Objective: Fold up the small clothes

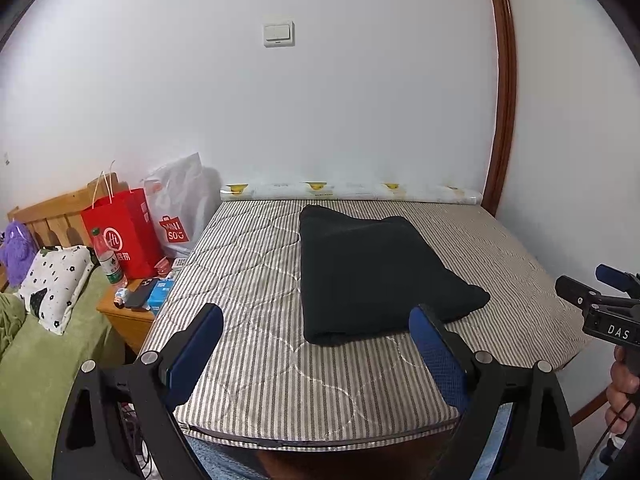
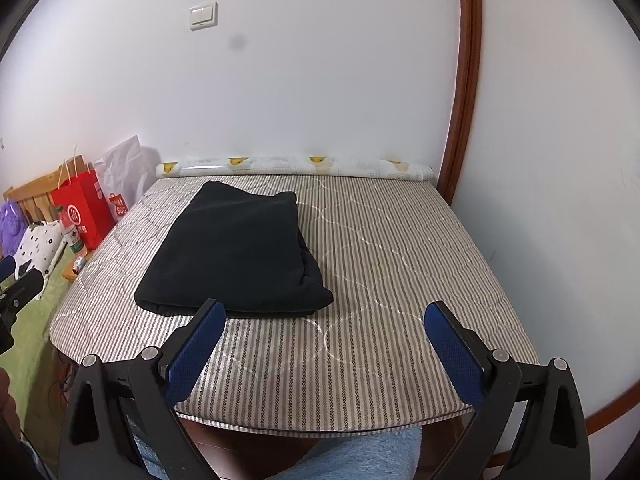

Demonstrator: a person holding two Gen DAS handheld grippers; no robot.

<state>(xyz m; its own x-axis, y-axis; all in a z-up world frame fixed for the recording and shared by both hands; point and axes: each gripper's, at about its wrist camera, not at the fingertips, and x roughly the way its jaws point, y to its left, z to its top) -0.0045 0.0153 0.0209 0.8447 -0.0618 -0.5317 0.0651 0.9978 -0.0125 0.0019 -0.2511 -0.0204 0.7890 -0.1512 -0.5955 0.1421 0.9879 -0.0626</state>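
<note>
Black folded fabric garment (image 1: 372,276), lying flat on a grey-and-white striped quilted mattress (image 1: 256,360), centre of the left wrist view, thicker fold edge toward 6 o'clock. Left gripper (image 1: 316,328) at 6 o'clock, blue-padded fingers (image 1: 438,354) spread wide, nothing between them, right finger tip overlapping the garment's near corner in the picture; contact not clear. Right gripper (image 1: 592,300) entering at 3 o'clock, held by a hand (image 1: 622,396), off the mattress edge, well apart from the garment. Red paper shopping bag (image 1: 124,232) and white plastic bag (image 1: 180,208) at 9 o'clock beside the mattress, with a clear plastic bottle (image 1: 108,258) just in front of the red bag. White wall switch (image 1: 279,33) at 12 o'clock. Rolled white printed sheet (image 1: 352,192) along the far mattress edge against the wall.

Right wrist view: same black garment (image 2: 236,248) left of centre, toward 10 o'clock from the gripper. Right gripper (image 2: 320,316) at 6 o'clock, blue pads (image 2: 454,354) wide apart and empty, left finger tip just at the garment's near edge. Left gripper (image 2: 18,292) partly visible at 9 o'clock, beyond the mattress side. Striped mattress (image 2: 400,280) bare toward 3 o'clock.
</note>
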